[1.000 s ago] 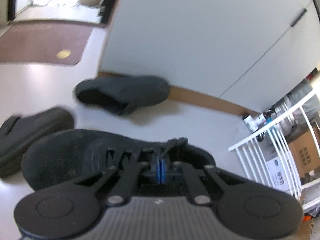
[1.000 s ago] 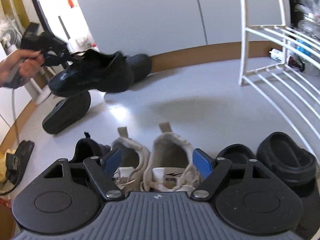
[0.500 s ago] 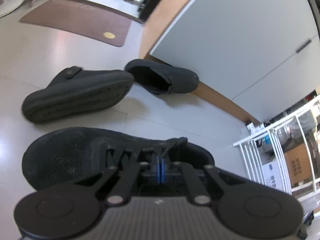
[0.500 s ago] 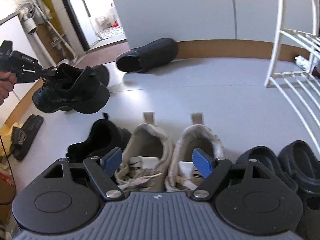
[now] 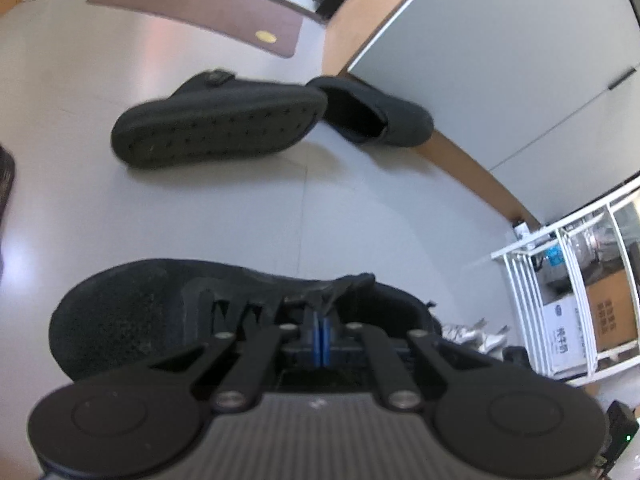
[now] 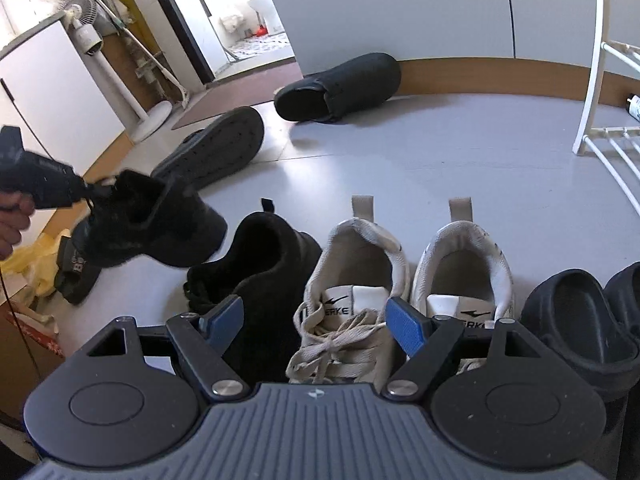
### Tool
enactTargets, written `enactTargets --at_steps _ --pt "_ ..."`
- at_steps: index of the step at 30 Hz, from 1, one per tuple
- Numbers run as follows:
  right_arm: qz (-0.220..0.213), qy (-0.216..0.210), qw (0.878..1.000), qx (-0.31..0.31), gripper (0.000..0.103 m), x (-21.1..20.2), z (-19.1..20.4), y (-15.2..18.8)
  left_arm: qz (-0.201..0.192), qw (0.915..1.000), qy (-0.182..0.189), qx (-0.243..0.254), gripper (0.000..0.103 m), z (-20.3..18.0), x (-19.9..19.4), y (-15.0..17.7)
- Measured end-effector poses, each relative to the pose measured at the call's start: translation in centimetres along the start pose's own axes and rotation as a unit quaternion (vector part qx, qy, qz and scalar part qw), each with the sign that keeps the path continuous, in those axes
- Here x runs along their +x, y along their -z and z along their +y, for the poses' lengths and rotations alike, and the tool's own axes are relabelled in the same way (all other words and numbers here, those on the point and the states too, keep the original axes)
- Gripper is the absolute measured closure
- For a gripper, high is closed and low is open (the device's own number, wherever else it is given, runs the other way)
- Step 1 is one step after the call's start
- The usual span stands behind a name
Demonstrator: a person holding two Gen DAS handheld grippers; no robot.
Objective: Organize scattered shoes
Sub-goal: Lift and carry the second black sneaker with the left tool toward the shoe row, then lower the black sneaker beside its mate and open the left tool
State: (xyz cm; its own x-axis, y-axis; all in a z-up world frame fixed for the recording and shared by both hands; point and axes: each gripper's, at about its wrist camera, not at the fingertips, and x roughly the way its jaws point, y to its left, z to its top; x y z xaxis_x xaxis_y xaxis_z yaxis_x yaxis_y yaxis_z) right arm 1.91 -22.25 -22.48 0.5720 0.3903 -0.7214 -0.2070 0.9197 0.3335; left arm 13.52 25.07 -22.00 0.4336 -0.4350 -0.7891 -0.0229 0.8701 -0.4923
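Black sneaker (image 5: 192, 312) hangs pinched in the left claw (image 5: 320, 336), above the floor (image 5: 360, 216).

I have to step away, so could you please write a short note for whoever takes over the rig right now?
Left hand-held gripper: shut on a black sneaker's tongue, carried off the floor near the row.
Right hand-held gripper: jaws opening, holding nothing, above the white sneakers.
Done: row holds one black sneaker, the white pair and black clogs.
Left: set the carried sneaker beside its mate; fetch the tipped black slipper and the one by the wall.
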Motion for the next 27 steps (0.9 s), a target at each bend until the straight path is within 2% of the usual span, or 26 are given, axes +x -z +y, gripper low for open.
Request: enactTargets --at_steps 9,12,14,17,18,19,23,27 --pt "0.031 -0.008 0.999 0.008 0.017 1.2 0.3 1.4 0.04 0.9984 -0.04 -0.009 0.101 3.1 2.1 1.9" --pt "0.043 -0.009 0.999 0.007 0.017 1.5 0.4 1.8 0.05 0.9948 -0.087 0.017 0.098 3.0 3.1 1.9" --pt "0.048 -0.006 0.999 0.0 0.017 2.0 0.7 2.0 0.059 0.9932 -0.097 0.026 0.096 2.9 3.4 2.0" --pt "0.048 -0.007 0.999 0.005 0.017 2.4 1.1 2.1 0.07 0.9916 -0.105 0.028 0.076 2.6 3.6 1.9" --pt "0.046 -0.009 0.999 0.004 0.017 2.4 1.2 2.0 0.072 0.9908 -0.11 0.031 0.065 2.5 3.6 1.9" --pt "0.044 -0.011 0.999 0.001 0.017 2.5 1.4 1.9 0.073 0.9899 -0.116 0.034 0.061 2.2 3.6 1.8" --pt "0.036 -0.011 0.999 -0.007 0.017 2.0 2.2 0.8 0.073 0.9879 -0.133 0.031 0.059 0.4 2.5 1.2" --pt "0.023 -0.004 1.0 -0.016 0.017 0.1 3.5 -1.5 0.046 0.9902 -0.128 0.032 0.059 -2.9 -0.6 -0.4"
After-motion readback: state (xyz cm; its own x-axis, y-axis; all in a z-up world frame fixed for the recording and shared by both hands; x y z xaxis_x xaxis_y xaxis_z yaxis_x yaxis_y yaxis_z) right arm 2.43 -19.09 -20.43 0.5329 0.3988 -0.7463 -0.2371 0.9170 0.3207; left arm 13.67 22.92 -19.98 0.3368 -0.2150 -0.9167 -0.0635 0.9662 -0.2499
